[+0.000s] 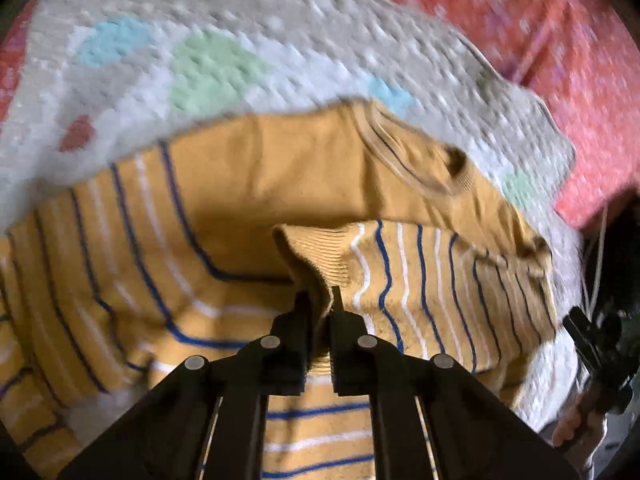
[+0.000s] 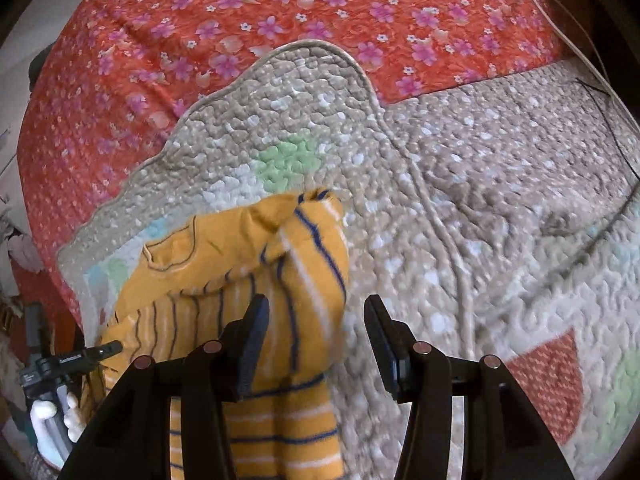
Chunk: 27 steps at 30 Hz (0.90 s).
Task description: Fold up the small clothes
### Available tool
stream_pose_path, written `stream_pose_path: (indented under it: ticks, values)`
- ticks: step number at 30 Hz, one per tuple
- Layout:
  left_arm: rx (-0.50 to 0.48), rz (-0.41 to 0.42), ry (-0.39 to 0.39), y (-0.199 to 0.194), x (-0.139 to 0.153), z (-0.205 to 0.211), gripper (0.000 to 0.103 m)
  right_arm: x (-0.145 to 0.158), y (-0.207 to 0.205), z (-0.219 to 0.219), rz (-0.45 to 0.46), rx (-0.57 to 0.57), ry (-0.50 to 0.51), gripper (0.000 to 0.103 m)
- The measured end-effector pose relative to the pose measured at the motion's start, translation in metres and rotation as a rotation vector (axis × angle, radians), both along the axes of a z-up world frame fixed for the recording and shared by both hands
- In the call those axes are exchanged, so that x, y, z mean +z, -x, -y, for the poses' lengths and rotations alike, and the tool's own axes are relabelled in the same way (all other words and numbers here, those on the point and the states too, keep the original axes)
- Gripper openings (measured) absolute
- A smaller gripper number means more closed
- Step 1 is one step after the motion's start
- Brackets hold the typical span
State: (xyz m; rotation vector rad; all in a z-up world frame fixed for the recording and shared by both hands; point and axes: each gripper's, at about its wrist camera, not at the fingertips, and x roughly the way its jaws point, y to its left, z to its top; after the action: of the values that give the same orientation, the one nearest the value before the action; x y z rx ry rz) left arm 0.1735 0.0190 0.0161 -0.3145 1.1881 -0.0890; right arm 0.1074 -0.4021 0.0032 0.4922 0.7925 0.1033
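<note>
Red floral bedspread carries a beige quilted mat, and on the mat lies the yellow striped sweater. Left gripper is clamped on its ribbed sleeve cuff. Right gripper stands half open, holding nothing, beside the sweater.

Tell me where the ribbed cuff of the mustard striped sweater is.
In the left wrist view, the ribbed cuff sits at centre, pinched in the shut left gripper, above the mustard striped sweater lying on the quilted mat.
</note>
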Motion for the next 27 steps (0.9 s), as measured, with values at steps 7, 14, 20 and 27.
stream_pose_path:
  ticks: [7, 14, 20, 27]
  values:
    - [0.073, -0.064, -0.021, -0.016, -0.025, -0.020, 0.009, -0.004, -0.044, -0.032, -0.007, 0.034, 0.021, 0.044]
    - [0.052, -0.045, -0.086, -0.018, -0.029, -0.013, 0.014, -0.016, -0.108, -0.055, -0.089, 0.091, 0.144, 0.034]
    - [0.046, -0.047, -0.088, -0.021, -0.031, -0.009, 0.017, -0.002, -0.119, -0.031, -0.079, -0.073, 0.184, 0.048]
    - [0.078, -0.053, 0.022, -0.014, -0.018, -0.039, 0.027, 0.021, -0.061, -0.027, 0.008, -0.055, 0.171, 0.049]
